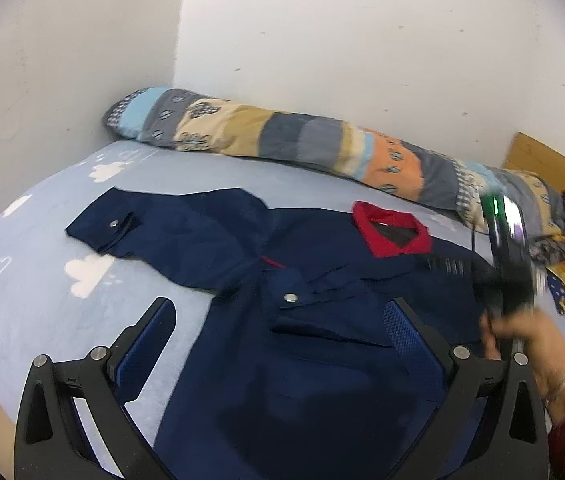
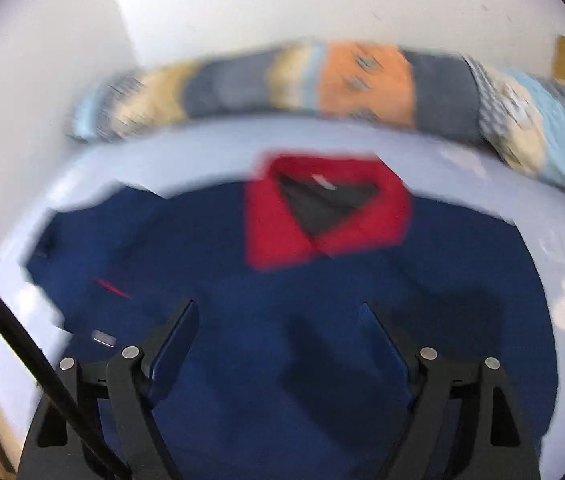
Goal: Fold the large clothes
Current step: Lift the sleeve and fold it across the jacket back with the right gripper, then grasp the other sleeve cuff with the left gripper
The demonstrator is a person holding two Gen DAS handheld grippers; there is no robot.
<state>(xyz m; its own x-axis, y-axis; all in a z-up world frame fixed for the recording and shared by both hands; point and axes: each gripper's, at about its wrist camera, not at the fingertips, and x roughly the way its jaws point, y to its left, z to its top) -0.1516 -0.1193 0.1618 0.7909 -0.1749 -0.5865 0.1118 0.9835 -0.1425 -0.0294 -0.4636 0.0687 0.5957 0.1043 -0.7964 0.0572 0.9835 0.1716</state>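
A bed (image 1: 42, 288) with a pale blue, cloud-printed sheet fills both views, set into the corner of two white walls (image 1: 362, 40). Along its far edge lies a long rolled quilt (image 1: 282, 136) in blue, grey, tan and orange patches, with a wooden headboard (image 1: 554, 168) at its right end. The jacket (image 1: 302, 380), navy with a red collar (image 1: 390, 236), lies flat on the sheet, collar toward the quilt; one sleeve (image 1: 154, 232) stretches out to the left, its cuff closed by a metal snap (image 1: 114, 223), and a second snap (image 1: 290, 297) sits on a flap near the chest. The left tongs (image 1: 282, 316) stand released over the jacket's lower body, nothing between the blue pads. The right tongs (image 2: 278, 320), also released and empty, hover over the jacket's middle below the collar; that view is blurred. In the left view a hand (image 1: 538, 356) grips the right tool at the frame's right edge.
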